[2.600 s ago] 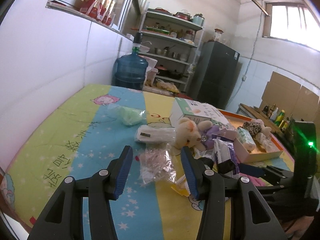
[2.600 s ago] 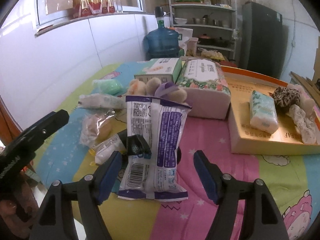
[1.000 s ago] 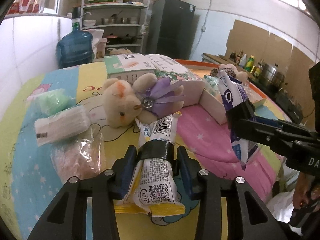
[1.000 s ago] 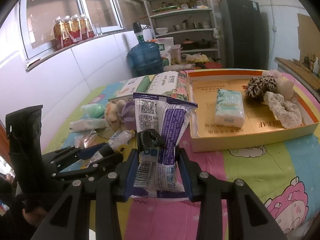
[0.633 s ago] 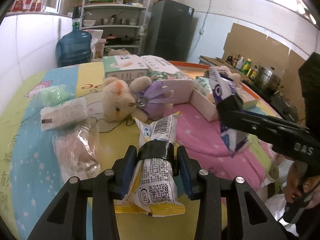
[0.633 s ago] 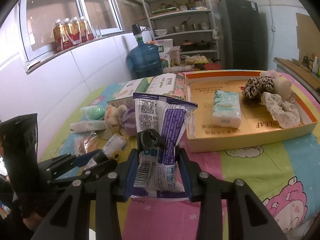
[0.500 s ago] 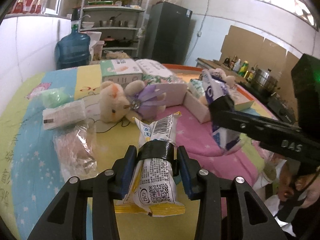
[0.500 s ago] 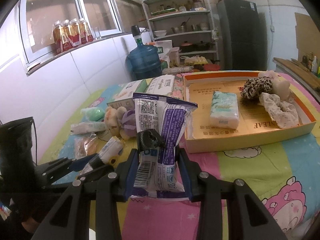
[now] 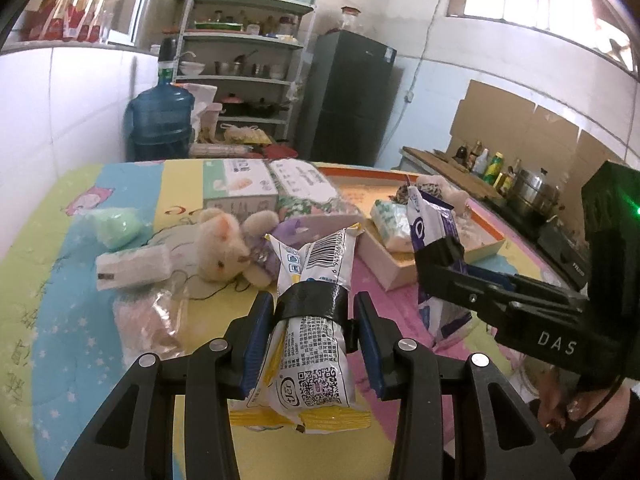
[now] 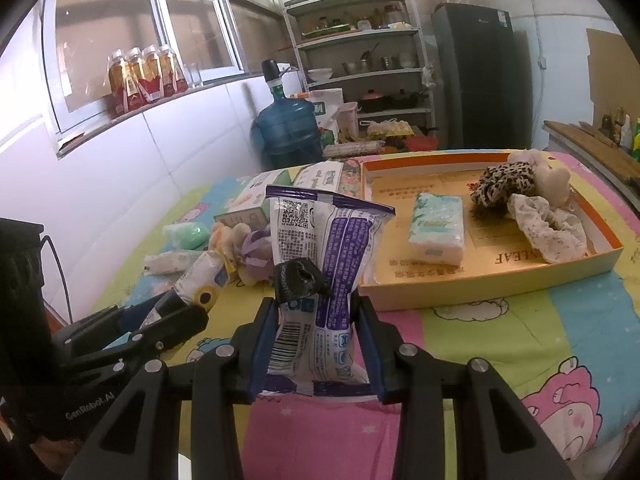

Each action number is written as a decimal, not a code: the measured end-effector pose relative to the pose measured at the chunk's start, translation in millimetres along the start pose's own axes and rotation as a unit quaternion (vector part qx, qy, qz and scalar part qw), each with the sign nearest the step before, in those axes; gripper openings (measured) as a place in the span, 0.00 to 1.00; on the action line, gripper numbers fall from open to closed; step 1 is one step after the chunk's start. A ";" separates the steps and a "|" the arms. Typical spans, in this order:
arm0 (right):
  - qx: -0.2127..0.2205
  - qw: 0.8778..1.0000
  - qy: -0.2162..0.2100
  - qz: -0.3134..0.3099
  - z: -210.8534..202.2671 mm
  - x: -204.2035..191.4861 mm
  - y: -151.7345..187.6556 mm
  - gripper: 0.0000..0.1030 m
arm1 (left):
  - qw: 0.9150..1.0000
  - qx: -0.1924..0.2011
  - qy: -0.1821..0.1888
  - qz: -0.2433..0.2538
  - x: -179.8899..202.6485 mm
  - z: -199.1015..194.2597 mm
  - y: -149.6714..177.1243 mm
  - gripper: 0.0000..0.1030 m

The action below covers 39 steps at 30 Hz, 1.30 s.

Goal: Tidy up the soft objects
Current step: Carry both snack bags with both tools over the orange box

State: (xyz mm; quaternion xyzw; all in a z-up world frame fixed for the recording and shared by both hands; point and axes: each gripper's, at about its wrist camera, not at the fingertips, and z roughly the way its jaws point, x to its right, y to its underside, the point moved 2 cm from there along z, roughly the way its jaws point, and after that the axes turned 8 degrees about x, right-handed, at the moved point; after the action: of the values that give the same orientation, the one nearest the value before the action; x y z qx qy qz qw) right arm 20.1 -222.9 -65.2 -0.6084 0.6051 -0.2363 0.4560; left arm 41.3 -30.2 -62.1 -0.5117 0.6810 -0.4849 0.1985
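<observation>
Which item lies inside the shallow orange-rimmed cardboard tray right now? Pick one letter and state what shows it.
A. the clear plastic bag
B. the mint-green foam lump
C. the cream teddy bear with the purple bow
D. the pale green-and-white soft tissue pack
D: in the right wrist view the pale green-and-white soft tissue pack rests on the floor of the shallow orange-rimmed cardboard tray, beside a leopard-print fabric piece.

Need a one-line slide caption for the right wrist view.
Right gripper holds a purple-and-white packet above the cartoon-print cloth, orange-rimmed tray beyond.
</observation>
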 end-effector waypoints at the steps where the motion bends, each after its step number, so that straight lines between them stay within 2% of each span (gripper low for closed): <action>1: 0.001 1.000 0.001 0.001 -1.0 2.4 -1.0 0.39 | 1.000 0.001 0.001 0.000 3.0 1.3 -1.9 0.42; 17: 0.033 0.999 0.019 0.023 -19.8 54.2 -22.6 0.39 | 0.999 0.025 0.027 0.021 67.3 29.5 -39.3 0.42; 26: 0.046 0.998 0.027 0.039 -25.4 82.7 -32.5 0.39 | 0.999 0.024 0.034 0.023 98.3 53.0 -54.0 0.42; 39: 0.068 0.993 0.058 0.073 -31.2 144.5 -45.8 0.39 | 0.998 0.025 0.043 0.025 138.3 94.1 -66.7 0.42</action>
State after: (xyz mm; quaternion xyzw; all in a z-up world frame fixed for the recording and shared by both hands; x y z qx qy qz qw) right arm 40.3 -375.6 -50.2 -0.5154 0.6558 -0.2774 0.4768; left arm 92.2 -196.6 -15.7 -0.4681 0.6889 -0.5184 0.1939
